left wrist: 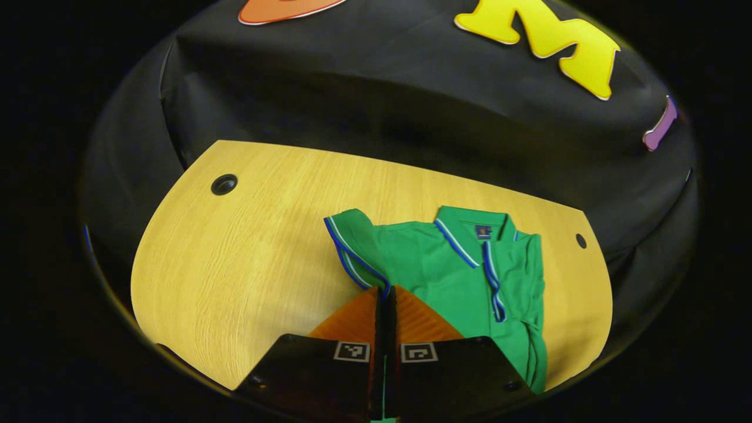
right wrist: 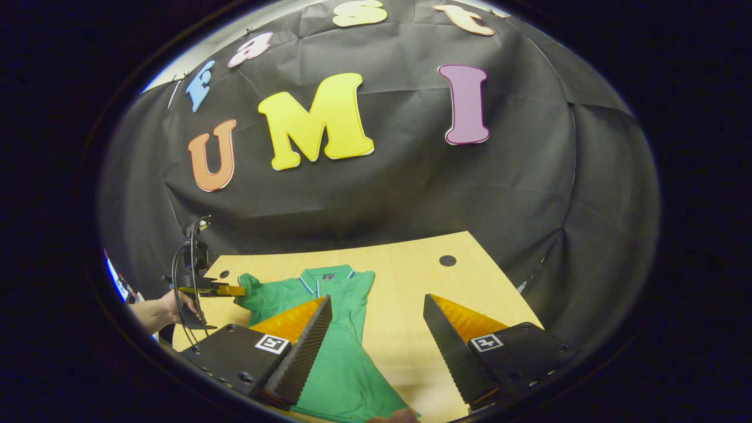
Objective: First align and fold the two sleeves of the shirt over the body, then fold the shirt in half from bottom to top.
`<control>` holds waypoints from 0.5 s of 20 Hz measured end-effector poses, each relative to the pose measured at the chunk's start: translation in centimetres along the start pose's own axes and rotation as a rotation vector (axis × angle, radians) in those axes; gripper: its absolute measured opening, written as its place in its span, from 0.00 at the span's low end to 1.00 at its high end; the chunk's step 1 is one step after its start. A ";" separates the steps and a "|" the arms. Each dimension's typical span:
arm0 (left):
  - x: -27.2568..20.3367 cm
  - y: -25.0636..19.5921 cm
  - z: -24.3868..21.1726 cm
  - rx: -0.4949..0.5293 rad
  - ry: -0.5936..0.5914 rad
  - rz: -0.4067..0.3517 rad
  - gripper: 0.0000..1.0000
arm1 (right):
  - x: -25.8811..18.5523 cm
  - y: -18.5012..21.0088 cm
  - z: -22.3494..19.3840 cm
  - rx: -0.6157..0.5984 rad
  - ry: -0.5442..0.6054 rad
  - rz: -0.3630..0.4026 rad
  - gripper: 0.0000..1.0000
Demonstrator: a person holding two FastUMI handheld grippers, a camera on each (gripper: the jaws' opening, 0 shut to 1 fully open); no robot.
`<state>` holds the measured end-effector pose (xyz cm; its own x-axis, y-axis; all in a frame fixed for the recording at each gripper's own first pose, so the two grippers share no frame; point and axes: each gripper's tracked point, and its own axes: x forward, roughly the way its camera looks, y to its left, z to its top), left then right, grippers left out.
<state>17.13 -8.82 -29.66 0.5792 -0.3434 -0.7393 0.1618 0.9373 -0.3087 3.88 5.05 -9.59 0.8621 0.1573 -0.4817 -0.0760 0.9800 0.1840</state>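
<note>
A green polo shirt (left wrist: 435, 264) with blue-and-white trim lies collar up on the wooden table (left wrist: 235, 264). My left gripper (left wrist: 386, 292) is shut, with the trimmed cuff of the shirt's left sleeve (left wrist: 352, 247) pinched at its tips. The other sleeve side (left wrist: 533, 276) looks folded in over the body. In the right gripper view, my right gripper (right wrist: 376, 298) hangs open above the shirt (right wrist: 346, 358), touching nothing. There too the left gripper (right wrist: 235, 290), held by a hand (right wrist: 161, 310), meets the sleeve (right wrist: 251, 288) at the shirt's left edge.
The table has round cable holes near its back corners (left wrist: 224, 184) (left wrist: 580, 240) (right wrist: 447, 259). Black cloth wall stands close behind the table. Bare wood (right wrist: 411, 276) lies to the right of the shirt in the right gripper view.
</note>
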 end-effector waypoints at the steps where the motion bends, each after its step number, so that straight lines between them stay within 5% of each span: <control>1: -0.3 -1.1 0.0 0.008 -0.001 -0.017 0.07 | -0.4 -0.3 -0.1 -0.001 -0.006 -0.005 0.92; 10: -0.4 -8.6 0.1 0.119 0.026 -0.119 0.09 | -1.2 -3.3 -1.0 0.091 0.001 -0.043 0.96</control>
<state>15.61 -16.77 -26.61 0.5298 -0.4520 -0.7176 0.3220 0.8900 -0.3229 2.64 1.74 -10.48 0.8629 0.1157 -0.4920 0.0068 0.9707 0.2402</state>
